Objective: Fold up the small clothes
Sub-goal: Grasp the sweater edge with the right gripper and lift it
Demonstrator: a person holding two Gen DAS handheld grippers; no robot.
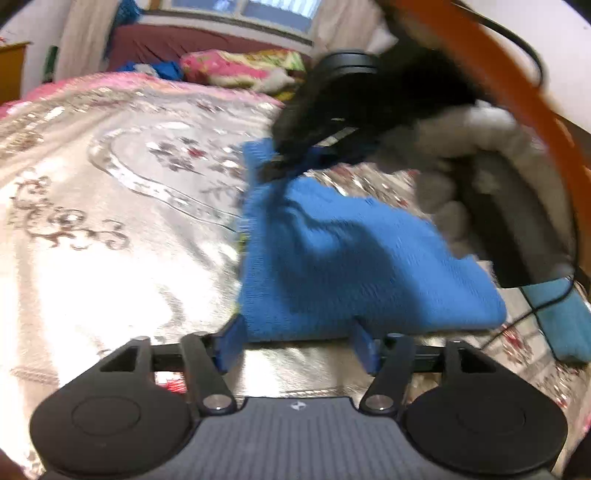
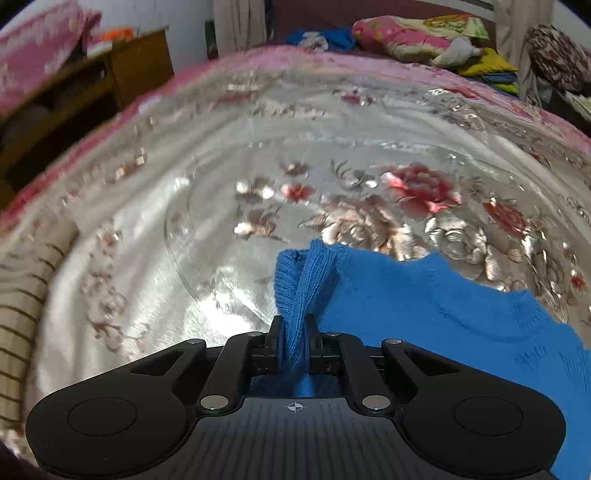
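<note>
At the bottom of the left wrist view, the left gripper (image 1: 297, 341) is seen with its jaws standing wide; the near edge of the blue knit garment (image 1: 332, 266) lies between the blue fingers (image 1: 231, 341), but no pinch is visible. In the right wrist view, the right gripper (image 2: 293, 343) is clamped narrowly on a bunched fold of the same garment, which is lifted at lower centre and trails toward the lower right of the frame. The garment is spread on the floral bedspread (image 2: 221, 221), at centre right of the left view. Two risks are judged: the knit can stretch or slip from the single narrow grip if it is pulled hard, and the fold can land crooked because the near edge is not held. One blue garment in hand, two grippers and one striped cloth (image 2: 18, 314) at the left edge are counted. Farther off, in the upper frame, a heap of bedding and clothes (image 2: 417, 33) is seen; its pieces cannot be counted.
</note>
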